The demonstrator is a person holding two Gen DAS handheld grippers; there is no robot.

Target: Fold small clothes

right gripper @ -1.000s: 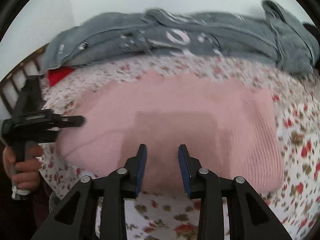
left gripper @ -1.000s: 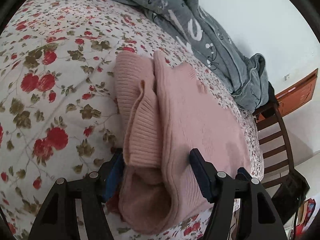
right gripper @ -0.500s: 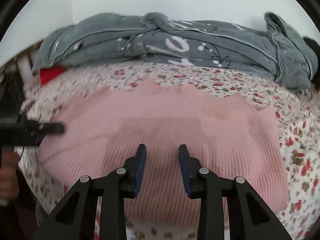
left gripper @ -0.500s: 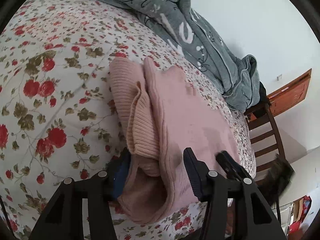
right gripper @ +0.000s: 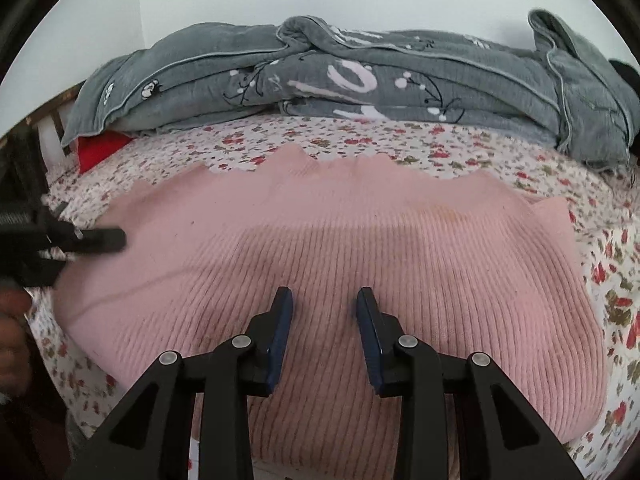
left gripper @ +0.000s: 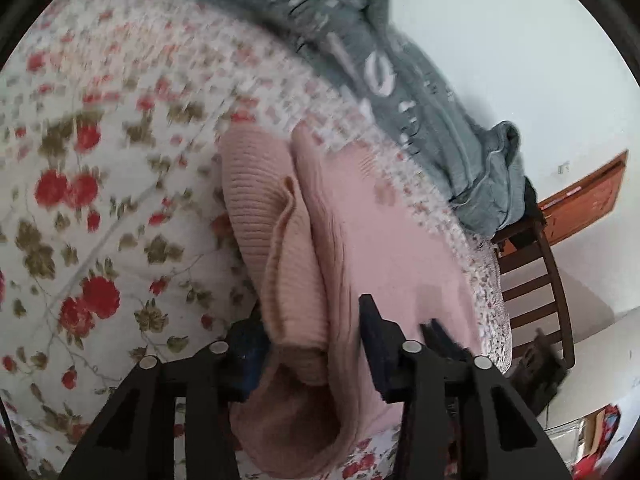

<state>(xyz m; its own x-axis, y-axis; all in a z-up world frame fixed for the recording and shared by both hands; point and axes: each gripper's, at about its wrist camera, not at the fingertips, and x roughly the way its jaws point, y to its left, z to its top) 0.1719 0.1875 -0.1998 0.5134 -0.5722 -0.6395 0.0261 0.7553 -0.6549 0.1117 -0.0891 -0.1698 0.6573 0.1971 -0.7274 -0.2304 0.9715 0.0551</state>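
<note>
A pink knitted sweater [right gripper: 360,240] lies folded on the floral bed sheet [right gripper: 400,140]. In the left wrist view the sweater [left gripper: 360,240] shows a ribbed sleeve or hem bunched along its left side. My left gripper [left gripper: 312,328] is open, with the sweater's near folded edge lying between its fingers. My right gripper [right gripper: 324,304] is open and empty, low over the near middle of the sweater. The left gripper [right gripper: 100,238] shows at the sweater's left edge in the right wrist view.
A grey quilt [right gripper: 360,80] with white lettering lies bunched along the back of the bed against the wall. A red item [right gripper: 100,150] sits under its left end. A wooden chair [left gripper: 532,280] stands beyond the bed's far edge.
My left gripper's fingers have closed in somewhat around the sweater's folded edge, and its view is now blurred by motion. My right gripper has moved forward over the sweater.
</note>
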